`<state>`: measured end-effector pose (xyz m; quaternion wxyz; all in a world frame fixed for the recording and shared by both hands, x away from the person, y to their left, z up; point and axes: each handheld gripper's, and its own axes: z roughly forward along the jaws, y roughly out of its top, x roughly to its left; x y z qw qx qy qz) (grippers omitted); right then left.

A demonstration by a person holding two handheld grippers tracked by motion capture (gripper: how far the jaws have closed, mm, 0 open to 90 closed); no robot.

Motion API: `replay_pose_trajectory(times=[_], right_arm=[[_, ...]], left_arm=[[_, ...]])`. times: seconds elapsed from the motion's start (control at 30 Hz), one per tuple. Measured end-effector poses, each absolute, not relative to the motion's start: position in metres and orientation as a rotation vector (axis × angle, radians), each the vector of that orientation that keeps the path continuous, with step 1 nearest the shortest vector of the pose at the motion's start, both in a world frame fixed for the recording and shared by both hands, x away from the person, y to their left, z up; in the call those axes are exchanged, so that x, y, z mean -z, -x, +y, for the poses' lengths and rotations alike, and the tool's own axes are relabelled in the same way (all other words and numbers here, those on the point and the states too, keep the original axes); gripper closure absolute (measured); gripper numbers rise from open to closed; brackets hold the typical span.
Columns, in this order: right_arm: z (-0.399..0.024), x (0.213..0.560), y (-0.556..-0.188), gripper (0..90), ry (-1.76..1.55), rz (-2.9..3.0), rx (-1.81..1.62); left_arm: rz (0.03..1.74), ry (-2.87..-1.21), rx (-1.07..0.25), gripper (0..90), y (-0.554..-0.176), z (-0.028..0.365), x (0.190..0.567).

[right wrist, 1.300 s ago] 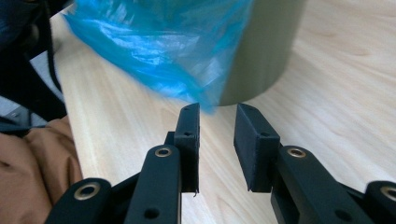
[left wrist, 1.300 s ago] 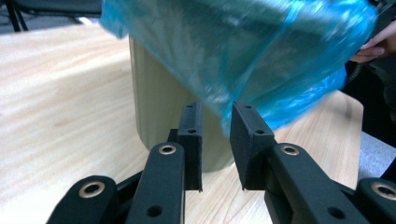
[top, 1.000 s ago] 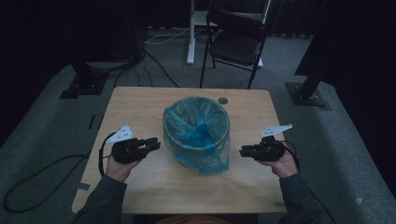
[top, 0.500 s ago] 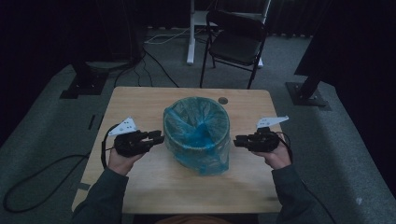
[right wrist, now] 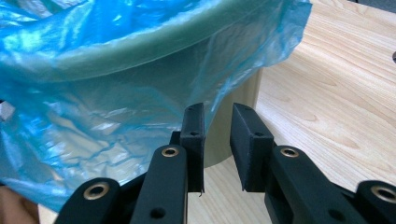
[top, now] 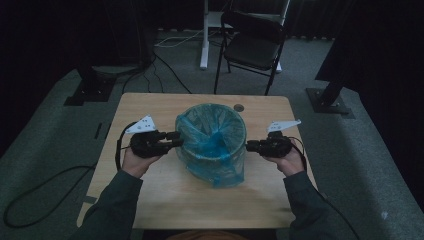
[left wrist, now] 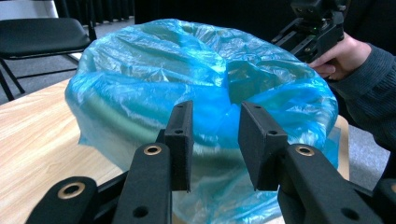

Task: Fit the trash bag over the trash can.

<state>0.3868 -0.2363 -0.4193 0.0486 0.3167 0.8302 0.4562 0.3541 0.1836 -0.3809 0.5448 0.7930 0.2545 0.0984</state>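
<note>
A round bin lined with a crinkled blue plastic bag (top: 212, 140) stands in the middle of the wooden table (top: 150, 195). My left gripper (top: 176, 139) is at the bin's left side, tips close to the bag near the rim. In the left gripper view the left gripper (left wrist: 215, 135) has just been opening, with the bag (left wrist: 187, 60) beyond the pads and nothing between them. My right gripper (top: 248, 146) is at the bin's right side. The right gripper (right wrist: 217, 140) has just been closing; the bag's loose hem (right wrist: 93, 93) hangs by its left pad, unpinched, with the bin wall (right wrist: 243, 88) behind.
A black folding chair (top: 252, 47) stands beyond the table's far edge, with stand bases and cables on the floor around. A small round hole (top: 239, 107) is in the table behind the bin. The person's other hand (left wrist: 341, 56) holds the right gripper across the bin.
Both hands have moved away from the person and inward, up to the bin's sides near its rim. The left jaws stand wider than before, the right jaws narrower.
</note>
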Motion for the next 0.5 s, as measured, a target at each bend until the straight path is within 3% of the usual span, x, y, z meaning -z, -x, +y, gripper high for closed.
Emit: replay_pose_trajectory(times=[0.5], right_arm=[[-0.234,0.422,-0.396,84.2,-1.007,2.507,-1.397]], left_arm=[[0.574,-1.944,-0.232,64.7,-0.375,0.162,0.365]])
